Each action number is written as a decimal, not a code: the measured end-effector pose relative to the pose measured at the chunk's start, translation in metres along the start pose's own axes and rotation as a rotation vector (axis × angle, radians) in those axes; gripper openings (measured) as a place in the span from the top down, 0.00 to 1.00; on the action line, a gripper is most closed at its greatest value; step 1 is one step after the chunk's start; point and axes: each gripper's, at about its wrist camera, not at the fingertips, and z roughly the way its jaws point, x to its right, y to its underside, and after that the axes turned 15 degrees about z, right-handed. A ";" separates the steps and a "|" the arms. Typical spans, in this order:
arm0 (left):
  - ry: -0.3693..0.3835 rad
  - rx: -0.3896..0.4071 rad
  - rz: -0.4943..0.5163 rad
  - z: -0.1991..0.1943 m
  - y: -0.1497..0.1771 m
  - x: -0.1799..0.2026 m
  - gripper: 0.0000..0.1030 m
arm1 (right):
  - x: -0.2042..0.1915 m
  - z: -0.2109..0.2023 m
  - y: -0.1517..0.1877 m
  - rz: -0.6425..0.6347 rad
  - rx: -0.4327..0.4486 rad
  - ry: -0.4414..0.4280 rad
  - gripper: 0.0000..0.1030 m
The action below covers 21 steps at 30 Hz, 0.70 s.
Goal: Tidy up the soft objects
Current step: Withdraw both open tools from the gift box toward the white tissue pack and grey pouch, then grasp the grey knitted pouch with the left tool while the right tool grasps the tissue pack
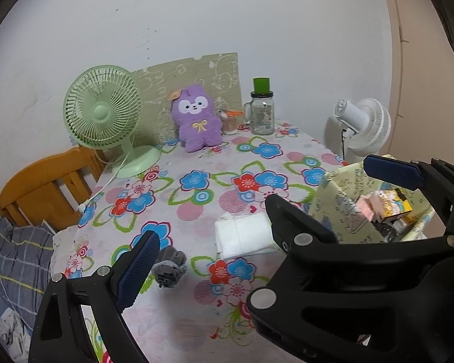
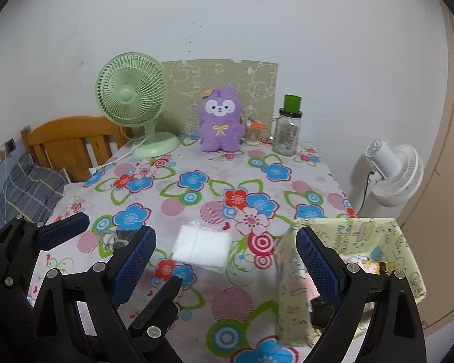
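Observation:
A purple plush toy point(image 1: 196, 118) point(image 2: 220, 121) sits upright at the back of the flowered table. A folded white cloth point(image 1: 243, 236) point(image 2: 202, 246) lies near the table's middle. A rolled grey sock point(image 1: 169, 267) point(image 2: 118, 237) lies front left. A pale yellow fabric bin point(image 1: 342, 211) point(image 2: 293, 272) stands at the right with boxes inside. My left gripper point(image 1: 257, 208) is open and empty above the sock and cloth. My right gripper point(image 2: 227, 260) is open and empty over the cloth, its right finger at the bin. The left gripper's fingers point(image 2: 63, 231) show at the right wrist view's lower left.
A green desk fan point(image 1: 106, 115) point(image 2: 133, 99) stands back left, its cord trailing off the table. A glass jar with a green cup point(image 1: 261, 112) point(image 2: 289, 130) and a small cup point(image 1: 230, 121) stand back right. A white fan point(image 2: 393, 172) and a wooden chair point(image 2: 72, 142) stand beside the table.

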 end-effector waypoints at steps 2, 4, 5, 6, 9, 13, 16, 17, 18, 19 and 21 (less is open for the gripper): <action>-0.001 -0.006 -0.007 0.004 0.002 -0.005 0.07 | -0.004 0.005 0.000 -0.004 -0.007 -0.002 0.07; -0.002 -0.012 -0.014 0.008 0.004 -0.009 0.07 | -0.008 0.010 0.001 -0.008 -0.014 -0.002 0.07; -0.003 -0.016 -0.017 0.010 0.006 -0.011 0.07 | -0.010 0.012 0.001 -0.010 -0.017 -0.003 0.07; -0.003 -0.020 -0.020 0.011 0.007 -0.013 0.07 | -0.011 0.015 0.002 -0.011 -0.020 -0.003 0.07; -0.006 -0.034 -0.027 0.017 0.010 -0.017 0.07 | -0.015 0.023 0.003 -0.011 -0.032 -0.006 0.07; -0.010 -0.048 -0.035 0.024 0.014 -0.023 0.07 | -0.021 0.033 0.005 -0.014 -0.046 -0.009 0.07; -0.013 -0.060 -0.042 0.029 0.018 -0.026 0.07 | -0.023 0.040 0.007 -0.015 -0.059 -0.009 0.07; -0.013 -0.064 -0.044 0.031 0.019 -0.027 0.07 | -0.024 0.042 0.008 -0.015 -0.065 -0.008 0.07; -0.011 -0.070 -0.046 0.033 0.020 -0.028 0.07 | -0.024 0.045 0.009 -0.015 -0.070 -0.008 0.07; -0.010 -0.075 -0.046 0.036 0.022 -0.029 0.07 | -0.025 0.048 0.011 -0.013 -0.076 -0.007 0.07; -0.008 -0.083 -0.046 0.040 0.024 -0.030 0.07 | -0.025 0.053 0.013 -0.010 -0.088 -0.008 0.07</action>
